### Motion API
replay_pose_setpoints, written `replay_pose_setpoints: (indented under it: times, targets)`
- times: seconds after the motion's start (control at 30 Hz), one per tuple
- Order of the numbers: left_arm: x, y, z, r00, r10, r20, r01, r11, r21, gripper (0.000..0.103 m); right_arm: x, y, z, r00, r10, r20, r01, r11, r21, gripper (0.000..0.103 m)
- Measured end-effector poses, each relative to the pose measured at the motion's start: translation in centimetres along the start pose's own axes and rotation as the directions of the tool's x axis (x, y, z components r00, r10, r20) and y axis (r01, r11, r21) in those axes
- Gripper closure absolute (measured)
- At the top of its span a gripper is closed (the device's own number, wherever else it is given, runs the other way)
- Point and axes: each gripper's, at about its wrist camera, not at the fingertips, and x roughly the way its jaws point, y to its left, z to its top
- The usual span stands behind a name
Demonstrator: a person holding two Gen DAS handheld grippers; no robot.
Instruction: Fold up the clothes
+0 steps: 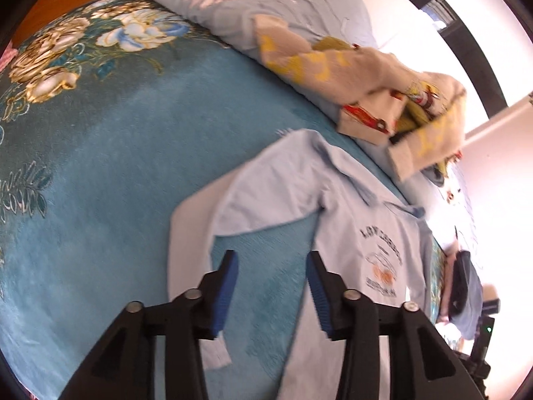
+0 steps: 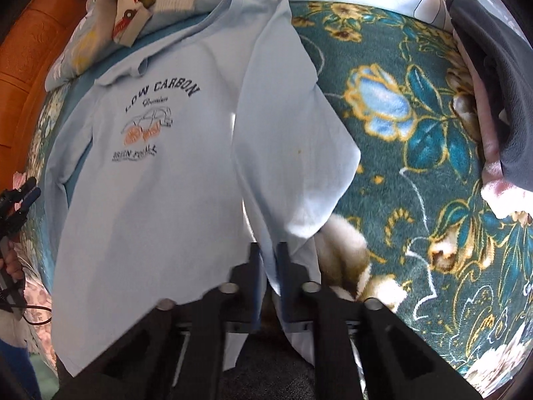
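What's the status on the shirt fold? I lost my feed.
Right gripper shut on light blue shirt sleeve. Left gripper open, empty, over teal blanket. Clothes pile beyond collar, clear.

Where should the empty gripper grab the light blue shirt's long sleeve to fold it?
Probably the sleeve near its cuff, from above. It lies flat and bent on the blanket, apart from the body, just beside the open left gripper, so the end lifts freely.

Home bedroom, bed (image 1: 116,153) under a teal floral blanket, daisy-print pillow (image 1: 266,10), orange padded headboard (image 2: 30,43), loose clothes heaped (image 1: 399,100) around
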Motion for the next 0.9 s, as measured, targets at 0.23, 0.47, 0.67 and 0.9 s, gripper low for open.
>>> replay_pose_setpoints:
  times: [0.23,0.47,0.67,0.9]
  targets:
    - [-0.5,0.4,0.1,0.999,0.031,0.010,-0.031,0.999,-0.031,0.046,-5.4,-4.4,2.0,0.984,-0.084,0.159,0.074,0.995,0.068,0.100]
    - [0.0,2.3,0.0,0.996,0.088,-0.007,-0.088,0.994,-0.070,0.046,-10.2,-9.3,6.3,0.958,-0.141,0.250,0.101,0.981,0.168,0.100]
    - [0.7,3.6,0.0,0.992,0.123,-0.019,-0.124,0.987,-0.099,0.046,-6.7,-4.2,5.2,0.981,-0.033,0.193,0.032,0.999,0.006,0.098]
    - [0.8,4.8,-0.1,0.989,0.148,-0.031,-0.150,0.982,-0.118,0.046,-1.7,-1.4,3.7,0.995,0.039,0.093,-0.037,0.999,-0.029,0.063]
